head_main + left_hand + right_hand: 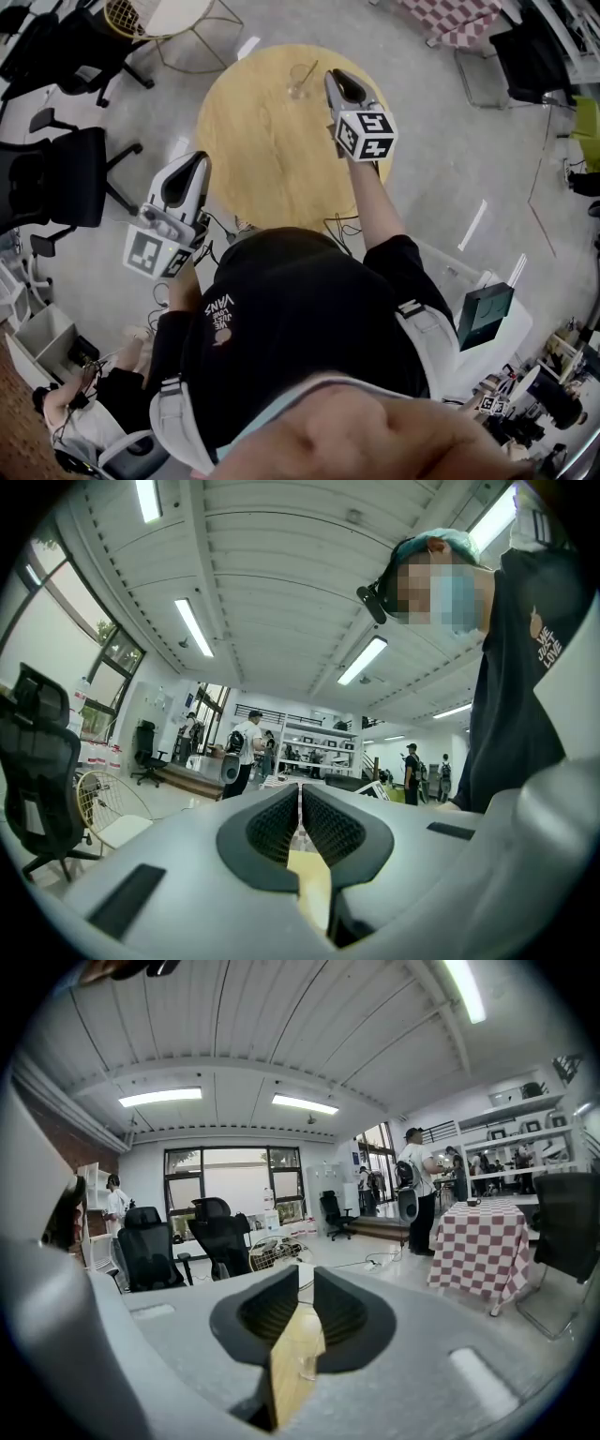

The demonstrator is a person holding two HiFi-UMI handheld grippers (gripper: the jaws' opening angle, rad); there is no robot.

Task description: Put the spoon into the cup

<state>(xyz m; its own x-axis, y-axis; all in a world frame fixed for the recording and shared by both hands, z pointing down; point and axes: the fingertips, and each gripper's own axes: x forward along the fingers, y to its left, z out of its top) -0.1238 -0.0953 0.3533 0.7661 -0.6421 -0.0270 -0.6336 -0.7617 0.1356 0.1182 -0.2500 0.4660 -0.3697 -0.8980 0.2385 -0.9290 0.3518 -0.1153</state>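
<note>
A clear glass cup (297,82) stands near the far edge of the round wooden table (253,150) in the head view. A thin spoon handle (312,67) leans out of the cup toward the upper right. My right gripper (336,75) is held above the table just right of the cup, jaws shut with nothing between them. My left gripper (192,161) hovers off the table's left edge, over the floor, also shut and empty. Between the jaws, the left gripper (299,799) and right gripper (306,1283) views show only a strip of table wood.
Black office chairs (66,173) stand left of the table. A wire-frame stool (150,17) is behind it. A checkered table (455,17) sits at the back right. Cables (342,225) lie on the floor under the near edge. A dark bag (486,314) sits at my right.
</note>
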